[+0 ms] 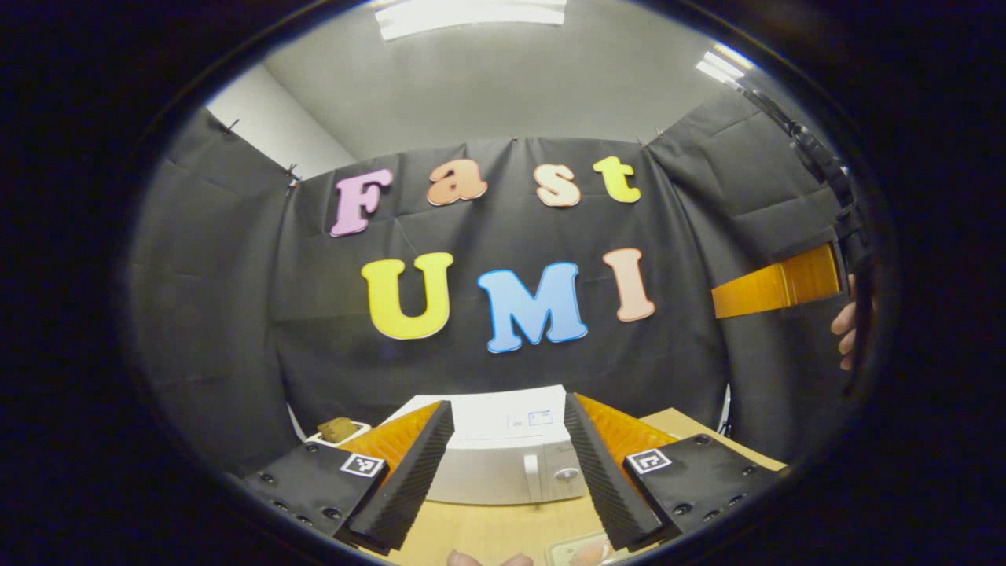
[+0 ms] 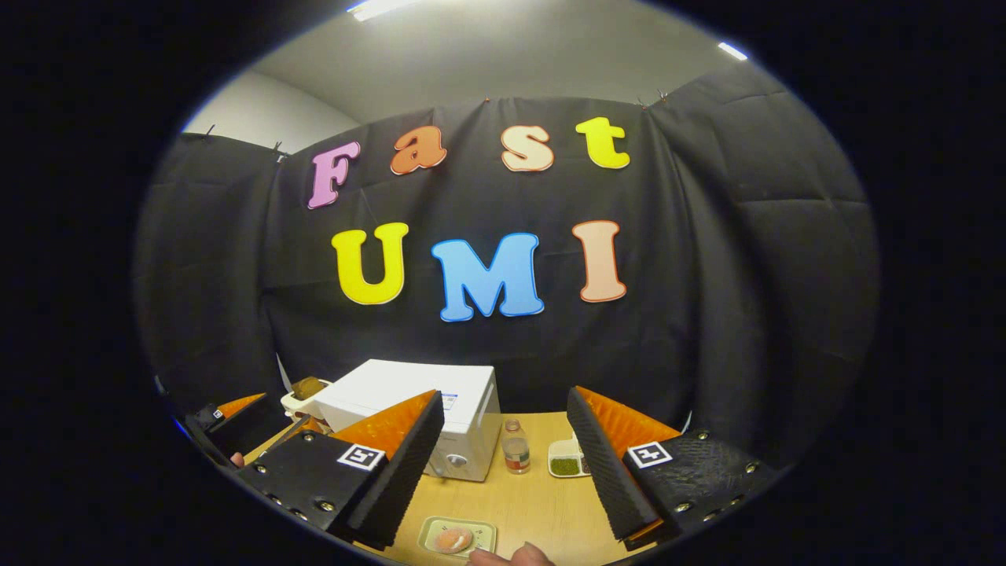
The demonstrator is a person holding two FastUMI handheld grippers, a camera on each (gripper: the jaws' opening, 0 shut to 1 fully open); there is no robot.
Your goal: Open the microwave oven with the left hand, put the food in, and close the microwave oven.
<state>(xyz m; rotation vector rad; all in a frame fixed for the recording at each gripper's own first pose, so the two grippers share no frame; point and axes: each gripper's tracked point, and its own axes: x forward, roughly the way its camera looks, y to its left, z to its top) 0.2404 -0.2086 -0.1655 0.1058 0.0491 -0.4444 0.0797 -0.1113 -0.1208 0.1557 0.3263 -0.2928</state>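
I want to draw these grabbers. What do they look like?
Each gripper, the left gripper and the right gripper, has two wedge-shaped fingers with ribbed inner faces. The fingers sit on black bolted blocks, and each block carries a small square black-and-white tag.

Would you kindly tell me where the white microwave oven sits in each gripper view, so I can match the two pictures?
Left gripper view: the microwave oven sits low at centre, seen front-on between the left gripper's fingers, on the wooden table.
Right gripper view: the microwave oven sits low and left of centre, seen at an angle, partly behind the right gripper's left finger.
Shared landmark: the wooden table under it.
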